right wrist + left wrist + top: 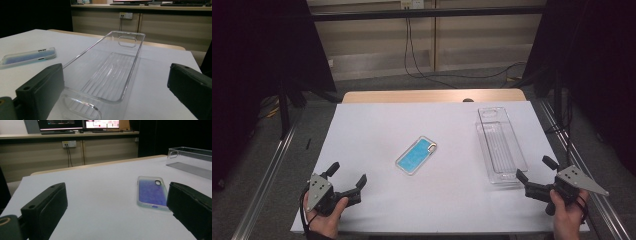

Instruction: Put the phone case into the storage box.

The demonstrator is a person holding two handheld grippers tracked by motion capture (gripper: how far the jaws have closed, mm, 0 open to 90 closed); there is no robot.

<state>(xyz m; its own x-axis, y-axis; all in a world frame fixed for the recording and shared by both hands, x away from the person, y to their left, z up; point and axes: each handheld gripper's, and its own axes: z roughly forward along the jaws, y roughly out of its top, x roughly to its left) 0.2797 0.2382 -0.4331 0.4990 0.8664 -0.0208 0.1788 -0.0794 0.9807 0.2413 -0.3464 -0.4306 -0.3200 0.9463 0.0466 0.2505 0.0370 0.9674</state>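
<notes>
Lying flat in the middle of the white table [377, 130], the blue phone case [416, 155] is easy to reach. The clear tray [501, 147] sits well apart on the right – nothing inside – likely waiting for it. Left gripper [348, 175] and right gripper [536, 168] rest near the front edge, jaws spread wide, holding nothing.

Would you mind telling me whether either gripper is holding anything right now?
Nothing is held. The left gripper and right gripper are both open, apart from the phone case and clear bin.
</notes>
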